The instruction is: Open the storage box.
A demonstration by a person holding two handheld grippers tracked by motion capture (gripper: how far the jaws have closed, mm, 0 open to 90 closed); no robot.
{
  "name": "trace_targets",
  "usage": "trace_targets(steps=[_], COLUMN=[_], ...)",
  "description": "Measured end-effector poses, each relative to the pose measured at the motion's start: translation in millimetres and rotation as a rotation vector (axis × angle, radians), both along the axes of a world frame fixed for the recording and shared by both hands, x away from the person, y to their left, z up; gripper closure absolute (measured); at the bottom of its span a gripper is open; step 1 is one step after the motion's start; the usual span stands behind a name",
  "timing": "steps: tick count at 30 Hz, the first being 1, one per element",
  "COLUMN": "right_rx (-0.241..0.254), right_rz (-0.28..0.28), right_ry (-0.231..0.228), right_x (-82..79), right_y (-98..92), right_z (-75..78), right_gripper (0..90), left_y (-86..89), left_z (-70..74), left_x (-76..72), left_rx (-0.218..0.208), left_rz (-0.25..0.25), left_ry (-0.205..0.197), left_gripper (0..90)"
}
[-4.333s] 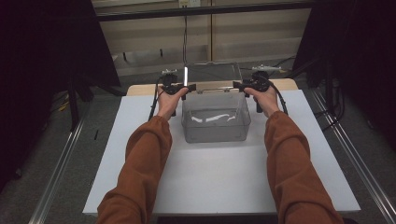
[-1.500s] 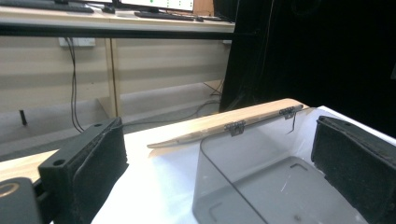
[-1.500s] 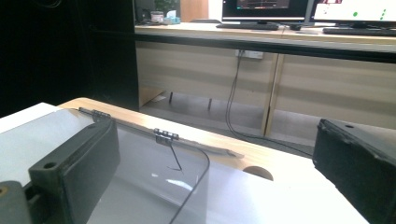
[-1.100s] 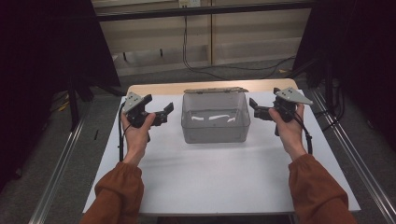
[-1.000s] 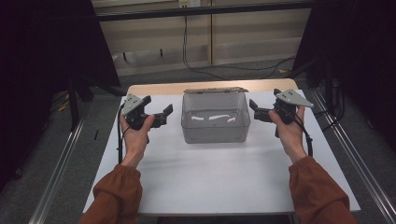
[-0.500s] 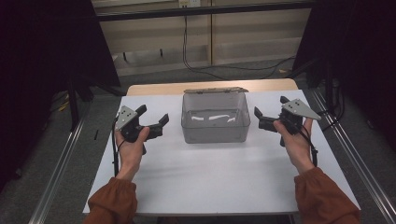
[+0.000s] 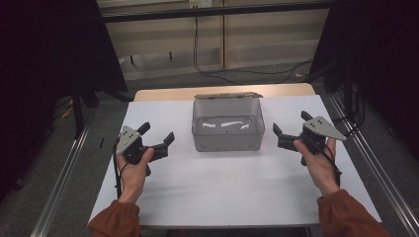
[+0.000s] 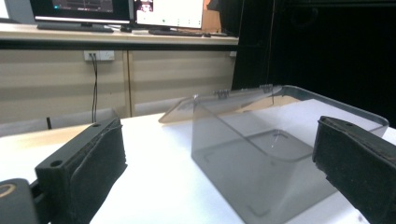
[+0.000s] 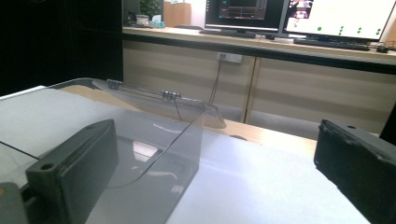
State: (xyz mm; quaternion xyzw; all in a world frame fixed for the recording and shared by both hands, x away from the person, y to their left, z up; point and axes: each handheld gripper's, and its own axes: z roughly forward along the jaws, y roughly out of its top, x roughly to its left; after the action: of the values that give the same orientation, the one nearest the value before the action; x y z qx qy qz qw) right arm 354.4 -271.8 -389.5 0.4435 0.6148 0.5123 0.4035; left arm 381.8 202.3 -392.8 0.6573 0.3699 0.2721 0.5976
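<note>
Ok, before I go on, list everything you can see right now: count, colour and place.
Clear box: one, smoky transparent plastic, far middle of the table, lid hinged open toward the far edge; looks empty.
Table: one, white top with a bare wooden strip at the far edge.
Monitors: at least two, lit, on a long counter behind the table.
Keyboard: one, dark, on that counter.
Wall socket: one, white, on the beige cabinet front, with black cables hanging.
Left hand-held gripper: one, black, left of the box, jaws open, holding nothing.
Right hand-held gripper: one, black, right of the box, jaws open, holding nothing.
Sleeves: two, rust orange, near edge.
</note>
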Motion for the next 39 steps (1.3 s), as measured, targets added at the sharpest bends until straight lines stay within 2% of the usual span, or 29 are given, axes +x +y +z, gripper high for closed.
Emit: trace_targets(steps=[4, 7, 17, 21, 23, 33, 39], right_rx=[0.003, 0.002, 0.004, 0.003, 0.004, 0.001, 0.011], right_rz=[-0.01, -0.01, -0.041, -0.046, -0.048, -0.06, -0.077], right_ry=[0.0, -0.002, -0.042, -0.04, -0.044, -0.04, -0.042], right_x=[-5.6, -10.6, -26.4, -31.7, -33.7, -47.6, -58.2], right_y=[-1.4, -2.1, -5.8, -6.3, -6.8, -11.0, -17.4], right_z=[-2.4, -4.2, -9.8, -12.4, -13.5, -20.0, -24.2], right_gripper=[0.0, 0.0, 0.0, 0.0, 0.0, 0.0, 0.0], left_y=[1.9, 3.1, 13.7, 16.9, 18.7, 21.9, 24.2], left_z=[-5.4, -8.8, -18.0, -20.2, -21.0, -25.9, -29.6], left_x=[-6.1, -10.2, -23.1, -26.7, -29.8, -44.5, -52.3], left_rx=[-0.013, -0.007, -0.007, -0.023, -0.01, -0.016, -0.004], left_rz=[0.006, 0.007, 0.033, 0.041, 0.043, 0.053, 0.056], left_ry=[0.011, 0.021, 0.038, 0.048, 0.046, 0.061, 0.069], left_gripper=[2.5, 2.5, 2.5, 2.7, 2.8, 2.8, 2.8])
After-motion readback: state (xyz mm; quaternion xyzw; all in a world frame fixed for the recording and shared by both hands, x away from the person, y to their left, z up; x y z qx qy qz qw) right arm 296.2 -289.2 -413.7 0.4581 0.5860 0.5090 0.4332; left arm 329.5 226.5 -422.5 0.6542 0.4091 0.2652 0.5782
